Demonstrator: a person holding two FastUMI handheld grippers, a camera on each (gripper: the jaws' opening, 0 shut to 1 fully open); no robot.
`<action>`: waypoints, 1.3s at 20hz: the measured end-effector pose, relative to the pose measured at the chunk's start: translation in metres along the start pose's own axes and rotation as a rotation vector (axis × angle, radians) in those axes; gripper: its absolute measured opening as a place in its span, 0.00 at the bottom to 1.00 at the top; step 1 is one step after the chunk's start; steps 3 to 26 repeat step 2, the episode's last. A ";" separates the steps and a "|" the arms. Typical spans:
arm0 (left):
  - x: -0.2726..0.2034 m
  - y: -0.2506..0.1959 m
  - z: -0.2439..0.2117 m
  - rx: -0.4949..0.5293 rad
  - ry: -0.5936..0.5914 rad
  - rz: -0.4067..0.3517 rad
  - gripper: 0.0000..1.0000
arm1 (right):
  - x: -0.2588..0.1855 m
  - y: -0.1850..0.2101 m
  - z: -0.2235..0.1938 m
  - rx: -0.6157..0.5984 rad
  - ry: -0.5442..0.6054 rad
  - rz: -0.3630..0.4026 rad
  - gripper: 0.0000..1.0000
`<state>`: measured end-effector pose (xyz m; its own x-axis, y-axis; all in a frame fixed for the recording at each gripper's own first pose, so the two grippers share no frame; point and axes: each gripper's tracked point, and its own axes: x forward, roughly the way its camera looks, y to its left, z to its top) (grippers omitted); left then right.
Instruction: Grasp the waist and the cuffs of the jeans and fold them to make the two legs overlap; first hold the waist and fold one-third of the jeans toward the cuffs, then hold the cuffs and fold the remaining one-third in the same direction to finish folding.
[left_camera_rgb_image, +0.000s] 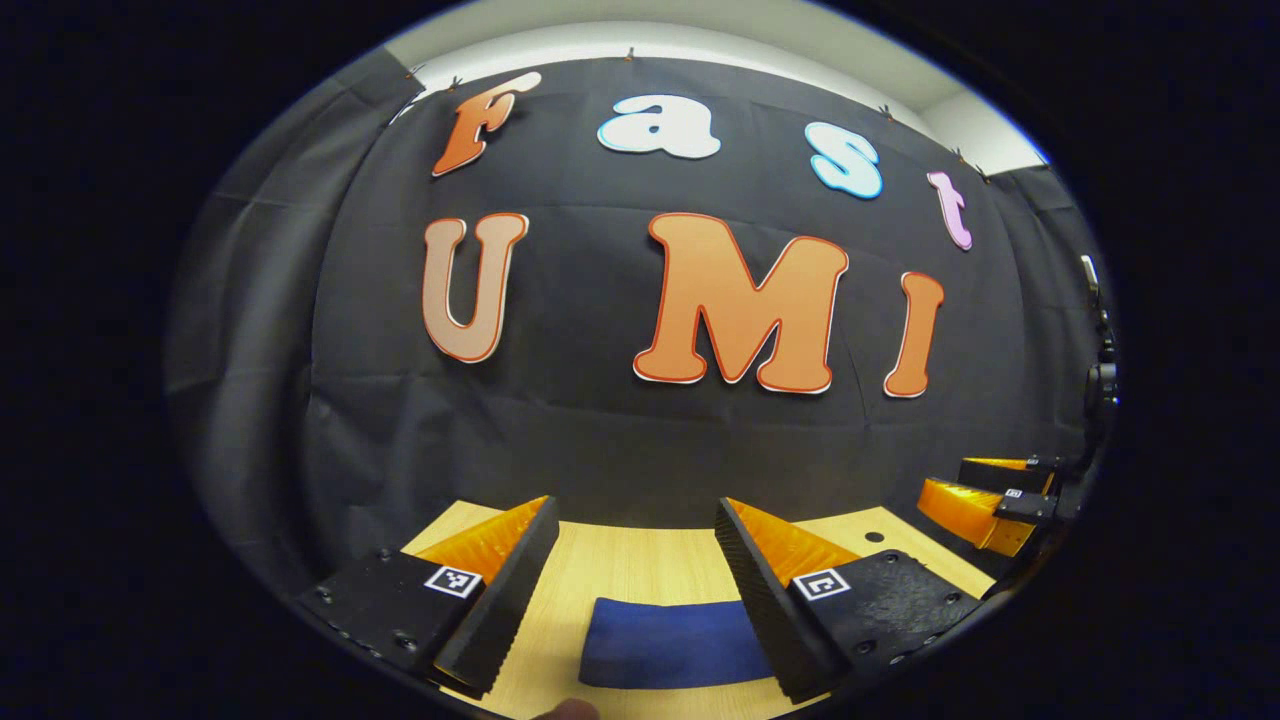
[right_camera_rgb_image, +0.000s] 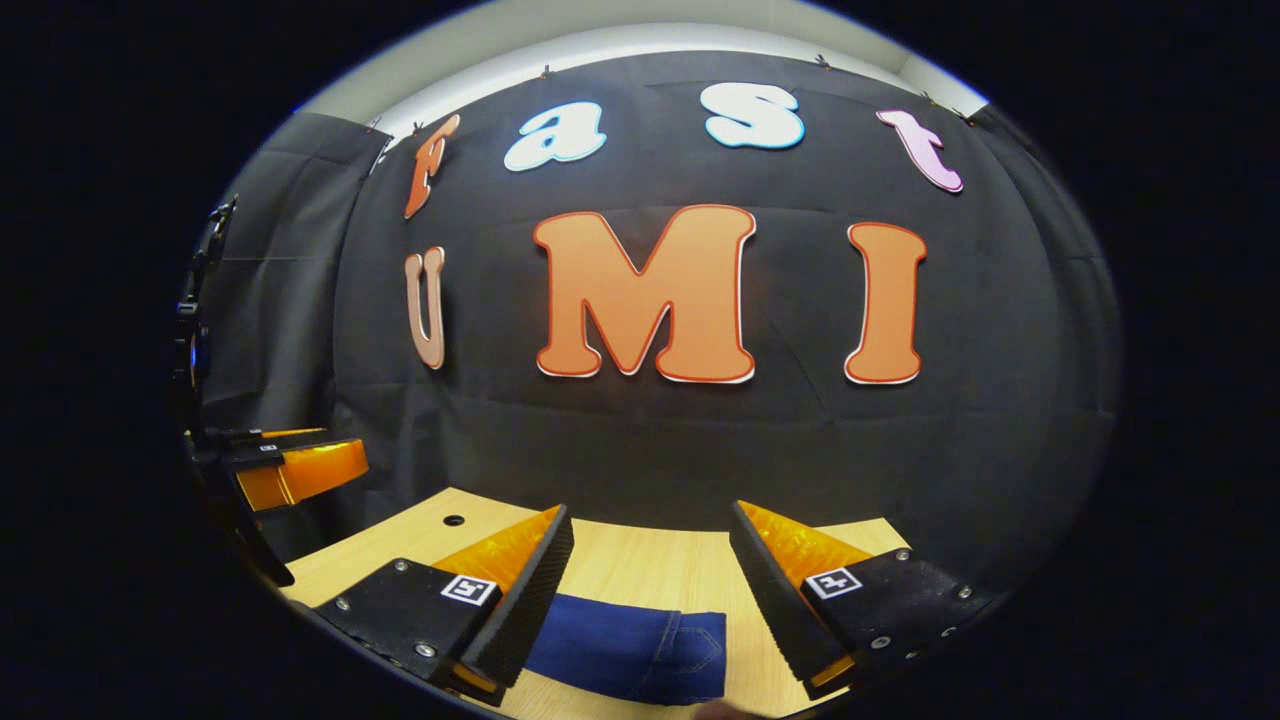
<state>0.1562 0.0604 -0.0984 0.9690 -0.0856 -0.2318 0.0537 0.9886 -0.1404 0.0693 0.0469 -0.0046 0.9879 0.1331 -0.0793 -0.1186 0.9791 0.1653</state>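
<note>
Left gripper (left_camera_rgb_image: 636, 560) nearest in the left gripper view: two black ribbed fingers (left_camera_rgb_image: 500, 590) with orange backs, spread wide, released, nothing between them, each carrying one square marker. Held above the light wood surface (left_camera_rgb_image: 640, 560). One pair of jeans (left_camera_rgb_image: 672, 645), dark blue, lies flat on the surface at 6 o'clock between the fingers but below them, not touched. A fingertip-like shape sits at the bottom edge, too cut off to tell. The second gripper (left_camera_rgb_image: 985, 500) shows at 4 o'clock, orange fingers apart, well clear of the jeans. One small dark hole (left_camera_rgb_image: 874, 537) in the surface at 4 o'clock.

Right gripper view: right gripper (right_camera_rgb_image: 650, 570) also released, two fingers spread wide, empty, hovering over the surface (right_camera_rgb_image: 650, 565). Jeans (right_camera_rgb_image: 640, 650) at 6 o'clock, folded block with a seam and pocket stitching visible at its right end. Left gripper (right_camera_rgb_image: 300, 468) at 9 o'clock, apart from the denim. One hole (right_camera_rgb_image: 454, 521) at 8 o'clock.
</note>
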 end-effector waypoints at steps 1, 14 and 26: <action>-0.001 0.009 -0.003 0.022 -0.002 0.018 0.96 | 0.001 0.002 0.002 0.003 -0.007 -0.001 0.96; -0.003 0.007 0.000 0.037 -0.025 0.006 0.97 | 0.000 0.007 0.004 0.006 -0.013 0.008 0.96; -0.003 0.007 0.000 0.037 -0.025 0.006 0.97 | 0.000 0.007 0.004 0.006 -0.013 0.008 0.96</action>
